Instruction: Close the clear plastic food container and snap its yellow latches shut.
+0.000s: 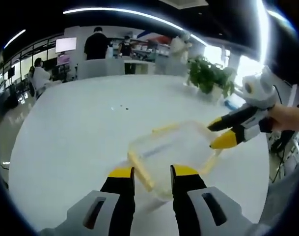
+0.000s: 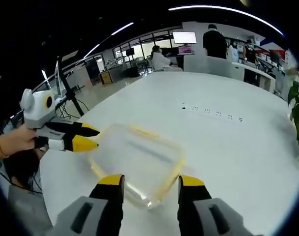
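White table (image 1: 80, 128) bears container (image 1: 174, 152) between both parted grippers.

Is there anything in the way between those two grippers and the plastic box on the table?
Nothing visible. The container sits on a bare white table, just ahead of the left gripper and the right gripper. Both are open and close to its edges, with nothing between them and it.

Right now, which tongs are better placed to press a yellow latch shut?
Probably the left tongs: a latch lies between their open tips. The right tongs straddle the container corner, no latch between them.
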